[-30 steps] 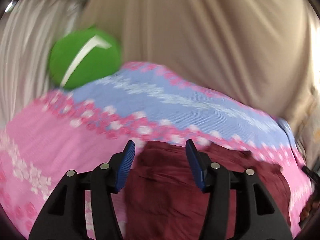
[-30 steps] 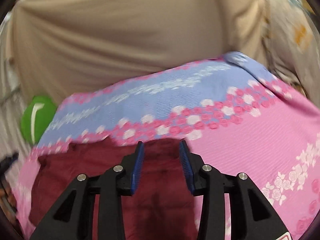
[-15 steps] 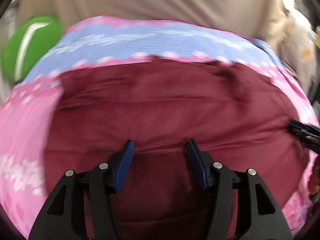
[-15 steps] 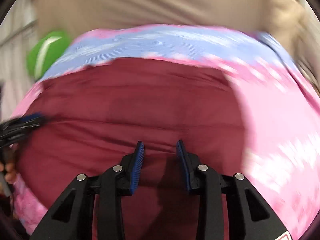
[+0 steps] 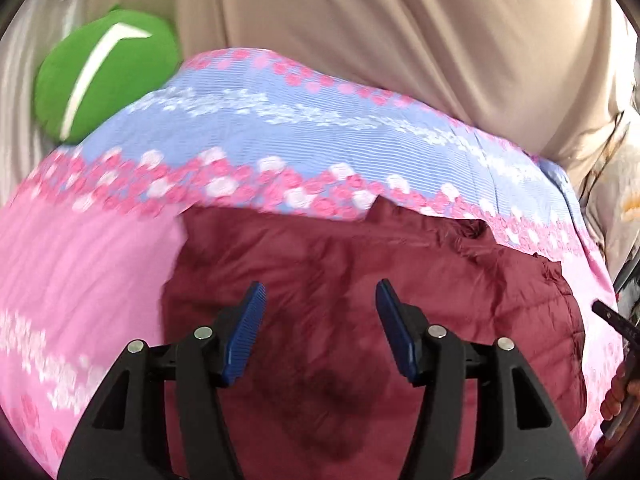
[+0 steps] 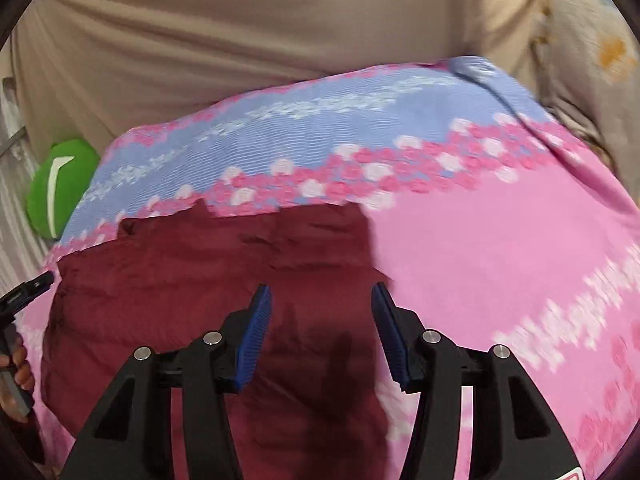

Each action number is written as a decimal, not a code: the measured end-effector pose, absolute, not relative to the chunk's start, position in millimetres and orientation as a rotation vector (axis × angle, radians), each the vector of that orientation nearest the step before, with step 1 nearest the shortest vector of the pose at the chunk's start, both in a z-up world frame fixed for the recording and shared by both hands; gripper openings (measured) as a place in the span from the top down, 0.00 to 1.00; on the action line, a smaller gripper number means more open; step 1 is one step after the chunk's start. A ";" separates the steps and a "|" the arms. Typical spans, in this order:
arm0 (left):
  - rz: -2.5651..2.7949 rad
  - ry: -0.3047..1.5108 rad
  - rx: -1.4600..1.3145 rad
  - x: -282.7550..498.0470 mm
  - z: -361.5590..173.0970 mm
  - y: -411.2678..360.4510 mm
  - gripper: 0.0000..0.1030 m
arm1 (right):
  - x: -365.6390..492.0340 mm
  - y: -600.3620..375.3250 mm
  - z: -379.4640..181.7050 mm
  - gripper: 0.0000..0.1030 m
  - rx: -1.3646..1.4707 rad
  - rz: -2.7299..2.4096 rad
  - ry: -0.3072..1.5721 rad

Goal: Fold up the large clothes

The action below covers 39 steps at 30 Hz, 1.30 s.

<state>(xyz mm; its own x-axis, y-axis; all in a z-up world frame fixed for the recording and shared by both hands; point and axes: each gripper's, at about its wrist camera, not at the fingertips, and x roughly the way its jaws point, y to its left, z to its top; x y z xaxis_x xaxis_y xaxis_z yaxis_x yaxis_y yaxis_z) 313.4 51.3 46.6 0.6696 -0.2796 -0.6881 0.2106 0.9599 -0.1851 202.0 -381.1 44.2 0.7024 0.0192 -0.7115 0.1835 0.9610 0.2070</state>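
Observation:
A maroon padded garment (image 5: 360,280) lies bunched on a pink and blue floral bedsheet (image 5: 80,280). My left gripper (image 5: 321,285) hovers over the garment's near part. Its jaws are opening, and only the cloth below shows through the gap. In the right wrist view the same garment (image 6: 200,280) fills the lower left. My right gripper (image 6: 321,288) hangs above the garment's right edge, where it meets the sheet (image 6: 500,260). Its jaws are opening too, and they grip nothing. Each gripper's tip shows at the other view's edge: right gripper (image 5: 612,316), left gripper (image 6: 24,292).
A green cushion (image 5: 104,72) with a white stripe rests at the bed's far left corner, also visible as the cushion (image 6: 60,188). Beige fabric (image 5: 360,40) rises behind the bed. A pale floral pillow (image 6: 592,40) sits at the far right. A person's hand (image 5: 616,396) holds the right gripper.
Half a second ago the maroon garment filled both views. Now both grippers sit farther back and more sheet shows. The right jaws stand clearly wider and the left slightly wider.

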 end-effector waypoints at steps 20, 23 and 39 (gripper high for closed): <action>-0.289 0.830 -0.012 380.0 -17.9 9.2 0.28 | 330.3 -297.5 -13.4 0.66 0.138 0.005 0.914; -0.326 0.791 -0.029 366.4 6.0 24.7 0.27 | 309.9 -281.1 11.8 0.63 0.132 0.113 0.885; -0.202 0.877 -0.139 409.5 -30.2 95.0 0.11 | 386.0 -181.4 -12.6 0.67 -0.034 0.300 0.987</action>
<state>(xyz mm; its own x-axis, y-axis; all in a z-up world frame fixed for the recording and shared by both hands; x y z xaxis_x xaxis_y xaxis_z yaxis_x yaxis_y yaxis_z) 409.5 95.0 -30.2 0.6219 -0.2325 -0.7478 0.1184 0.9719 -0.2036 386.0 -181.4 -12.6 0.5135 0.2340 -0.8256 -0.2646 0.9584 0.1070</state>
